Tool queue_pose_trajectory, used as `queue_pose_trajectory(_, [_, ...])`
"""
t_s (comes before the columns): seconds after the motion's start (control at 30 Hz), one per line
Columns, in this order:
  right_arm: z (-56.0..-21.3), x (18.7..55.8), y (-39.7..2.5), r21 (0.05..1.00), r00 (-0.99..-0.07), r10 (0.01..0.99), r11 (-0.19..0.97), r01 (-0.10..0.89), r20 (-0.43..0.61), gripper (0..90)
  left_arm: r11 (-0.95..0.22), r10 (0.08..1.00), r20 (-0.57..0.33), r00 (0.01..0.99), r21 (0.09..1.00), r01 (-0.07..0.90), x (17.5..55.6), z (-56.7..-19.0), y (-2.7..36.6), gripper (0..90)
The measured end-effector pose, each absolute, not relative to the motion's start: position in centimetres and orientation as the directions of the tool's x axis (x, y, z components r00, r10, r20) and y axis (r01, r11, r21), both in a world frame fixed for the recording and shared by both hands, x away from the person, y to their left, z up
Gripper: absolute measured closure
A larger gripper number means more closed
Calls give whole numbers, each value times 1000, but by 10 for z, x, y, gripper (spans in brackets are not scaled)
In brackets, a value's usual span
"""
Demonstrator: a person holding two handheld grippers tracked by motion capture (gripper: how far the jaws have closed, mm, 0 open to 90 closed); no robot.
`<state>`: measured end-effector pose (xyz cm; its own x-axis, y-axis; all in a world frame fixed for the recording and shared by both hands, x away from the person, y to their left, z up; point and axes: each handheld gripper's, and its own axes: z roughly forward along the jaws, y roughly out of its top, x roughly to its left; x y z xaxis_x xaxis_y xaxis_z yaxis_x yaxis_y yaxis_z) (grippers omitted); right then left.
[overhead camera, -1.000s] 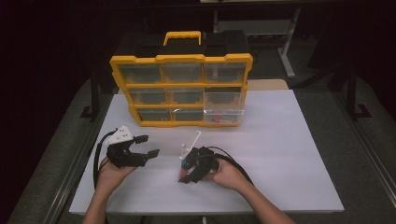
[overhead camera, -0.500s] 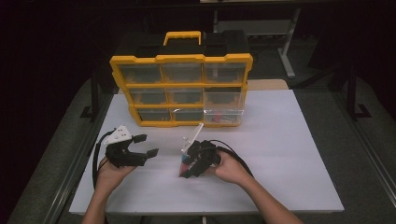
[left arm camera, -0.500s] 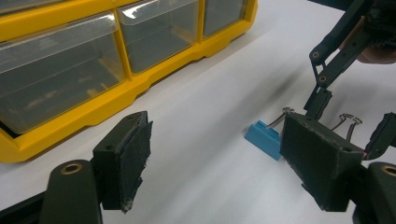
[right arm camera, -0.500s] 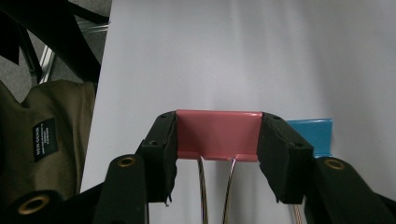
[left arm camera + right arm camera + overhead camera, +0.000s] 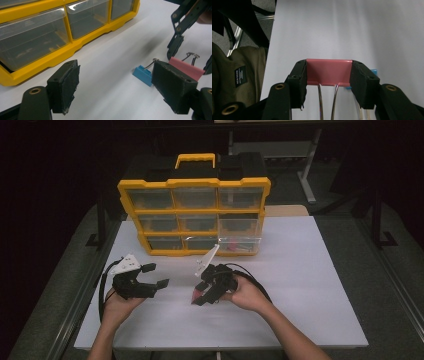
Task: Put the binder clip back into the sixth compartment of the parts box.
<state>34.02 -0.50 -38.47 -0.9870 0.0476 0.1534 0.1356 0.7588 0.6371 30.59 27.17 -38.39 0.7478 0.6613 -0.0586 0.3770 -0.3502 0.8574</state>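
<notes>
At near left of the tabletop (image 5: 310, 285), left gripper (image 5: 150, 276) idles, jaws wide. Centre: right gripper (image 5: 328, 82) jaws clamped across pink binder clip (image 5: 328, 71), blue clip (image 5: 142, 75) just beside. Lift straight, grip square, avoid snagging wire handles

Over the last second the right tongs (image 5: 199, 296) have shifted a little toward the yellow organizer (image 5: 194, 215), away from the person, and the grey plate on top of them now tips up more steeply toward it. They have closed in on the pink binder clip (image 5: 329, 71), which now sits between their pads on the worktop (image 5: 310, 285), just beside the blue binder clip (image 5: 142, 75).
</notes>
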Motion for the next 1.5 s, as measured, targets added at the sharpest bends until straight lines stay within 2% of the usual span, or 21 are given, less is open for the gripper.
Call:
queue_pose_trajectory(0.43, [-358,349,-14,674,-987,48,725,141,155,486,-352,664,-53,746,858,374,306,-384,272,211])
queue_pose_trajectory(1.1, [-317,359,-17,679,-993,46,727,106,106,486,-325,673,-77,736,863,387,306,-384,271,211])
queue_pose_trajectory(1.5, [-299,365,-19,685,-995,50,721,98,90,486,-336,668,-58,742,866,370,307,-384,272,210])
